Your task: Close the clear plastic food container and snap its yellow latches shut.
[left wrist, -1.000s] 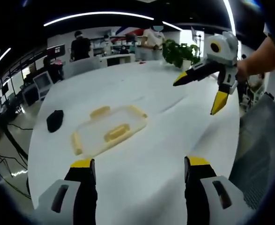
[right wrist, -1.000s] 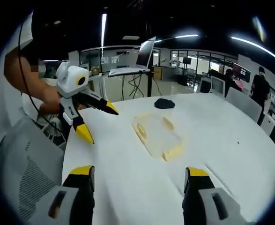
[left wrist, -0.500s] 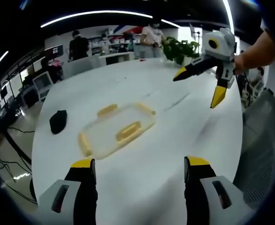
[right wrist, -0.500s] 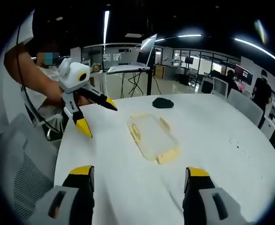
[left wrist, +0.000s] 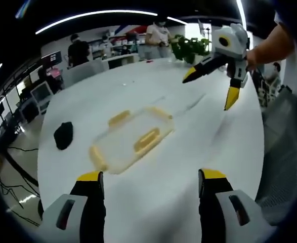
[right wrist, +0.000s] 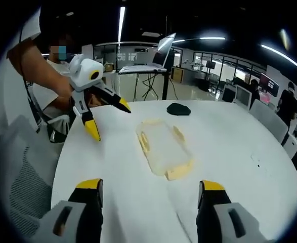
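A clear plastic food container (left wrist: 130, 140) with yellow latches lies flat on the round white table (left wrist: 153, 202); in the right gripper view the container (right wrist: 162, 148) sits mid-table. My left gripper (left wrist: 147, 183) hovers open above the table on the near side of the container, nothing between its jaws. It appears as the left gripper (right wrist: 108, 117) to the container's left, held by a hand. My right gripper (right wrist: 147, 186) is open and empty too, and shows as the right gripper (left wrist: 209, 88) raised above the table beyond the container's right end.
A small black object (left wrist: 63, 135) lies on the table left of the container; the black object (right wrist: 178, 109) sits beyond it in the right gripper view. Grey mesh chairs (right wrist: 16, 177) stand at the table edge. A potted plant (left wrist: 188, 48), people and desks fill the background.
Both views have drifted closer, so the container looks larger and more centred. The container itself has not moved. Both grippers stay open.
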